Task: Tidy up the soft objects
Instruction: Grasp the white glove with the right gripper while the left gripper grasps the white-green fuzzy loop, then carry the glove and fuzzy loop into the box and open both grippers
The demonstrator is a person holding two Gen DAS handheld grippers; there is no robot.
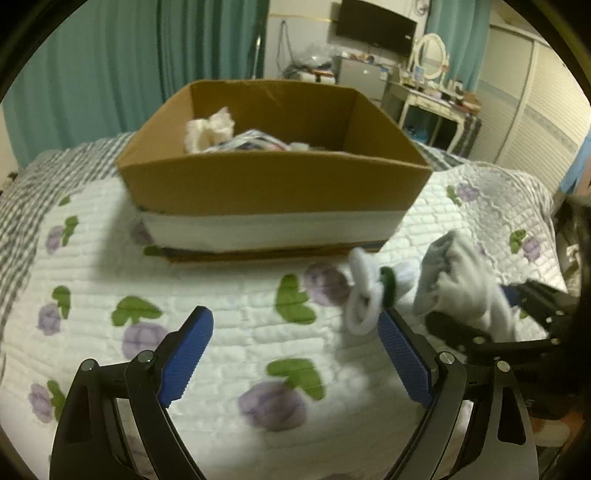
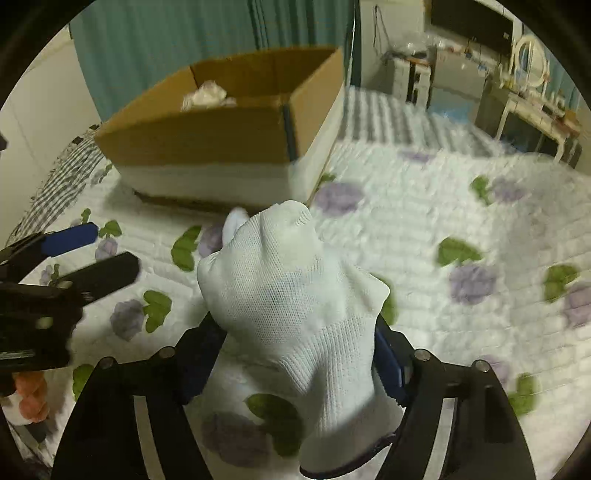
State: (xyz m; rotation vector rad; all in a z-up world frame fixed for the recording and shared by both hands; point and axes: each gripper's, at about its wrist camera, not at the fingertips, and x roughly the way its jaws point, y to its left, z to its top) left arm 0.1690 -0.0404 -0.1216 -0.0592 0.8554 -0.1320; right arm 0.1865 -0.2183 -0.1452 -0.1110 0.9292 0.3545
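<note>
My right gripper is shut on a white mesh sock, held bunched just above the floral quilt. The sock also shows at the right of the left wrist view. My left gripper is open and empty, low over the quilt. A small white item with a green band lies by its right finger. An open cardboard box stands ahead on the bed with white soft things and patterned cloth inside. The box also shows in the right wrist view.
Teal curtains hang behind the bed. A dressing table with an oval mirror, a wall TV and clutter stand at the back right. A checked blanket covers the bed's left edge.
</note>
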